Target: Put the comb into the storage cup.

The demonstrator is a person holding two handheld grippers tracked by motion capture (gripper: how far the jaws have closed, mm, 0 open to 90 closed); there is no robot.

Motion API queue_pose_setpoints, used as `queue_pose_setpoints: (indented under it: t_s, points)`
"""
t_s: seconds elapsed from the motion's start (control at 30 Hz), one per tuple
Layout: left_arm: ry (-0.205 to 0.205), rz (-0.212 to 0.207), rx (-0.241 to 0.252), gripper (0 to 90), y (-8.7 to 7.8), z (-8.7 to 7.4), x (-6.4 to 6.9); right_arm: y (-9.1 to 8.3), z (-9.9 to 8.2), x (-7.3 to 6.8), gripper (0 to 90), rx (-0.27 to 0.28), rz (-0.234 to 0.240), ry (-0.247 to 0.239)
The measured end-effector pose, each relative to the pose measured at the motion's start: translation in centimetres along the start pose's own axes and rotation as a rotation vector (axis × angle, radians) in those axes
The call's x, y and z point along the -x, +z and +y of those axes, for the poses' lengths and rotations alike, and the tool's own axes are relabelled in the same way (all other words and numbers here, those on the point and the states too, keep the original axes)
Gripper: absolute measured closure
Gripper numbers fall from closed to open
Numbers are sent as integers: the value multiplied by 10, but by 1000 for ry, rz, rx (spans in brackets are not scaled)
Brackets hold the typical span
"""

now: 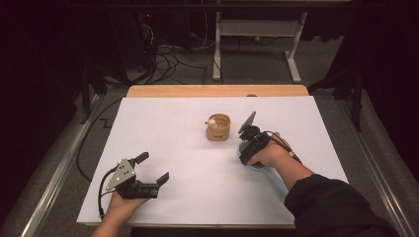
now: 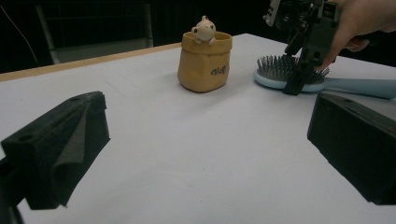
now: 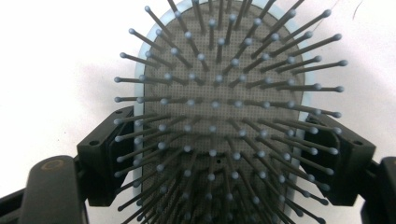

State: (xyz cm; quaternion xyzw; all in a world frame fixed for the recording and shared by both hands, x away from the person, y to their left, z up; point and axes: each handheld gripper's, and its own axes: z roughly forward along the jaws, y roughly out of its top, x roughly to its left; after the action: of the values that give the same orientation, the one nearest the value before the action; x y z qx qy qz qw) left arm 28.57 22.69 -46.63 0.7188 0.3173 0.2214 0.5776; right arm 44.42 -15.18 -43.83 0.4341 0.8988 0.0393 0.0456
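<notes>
White sheet over a wooden table (image 1: pixel 148 92), dark room behind with grey carpet, cables and a desk frame, light-blue hairbrush (image 2: pixel 299 79) bristles-up beside a tan pot (image 1: pixel 219 127), right tongs (image 1: pixel 245 154) pinching its head, left tongs (image 1: pixel 154 168) spread, resting near the table's front edge.

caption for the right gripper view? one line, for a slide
Right gripper shut on the head of a light-blue hairbrush, bristles facing the camera, on the white table.

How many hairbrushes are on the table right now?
1. The light blue hairbrush lies bristles-up on the white table, right of the tan pot, with the right gripper shut on its head.
</notes>
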Motion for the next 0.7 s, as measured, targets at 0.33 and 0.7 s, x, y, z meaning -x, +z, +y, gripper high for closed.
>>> queue_pose_setpoints:
  t_s: [0.33, 0.7]
  points:
    - [-1, 2, 2, 2, 0, 0, 0, -1, 1, 0, 206, -7, 2, 15]
    - [1, 2, 3, 2, -1, 0, -1, -10, 1, 0, 208, -4, 31, 17]
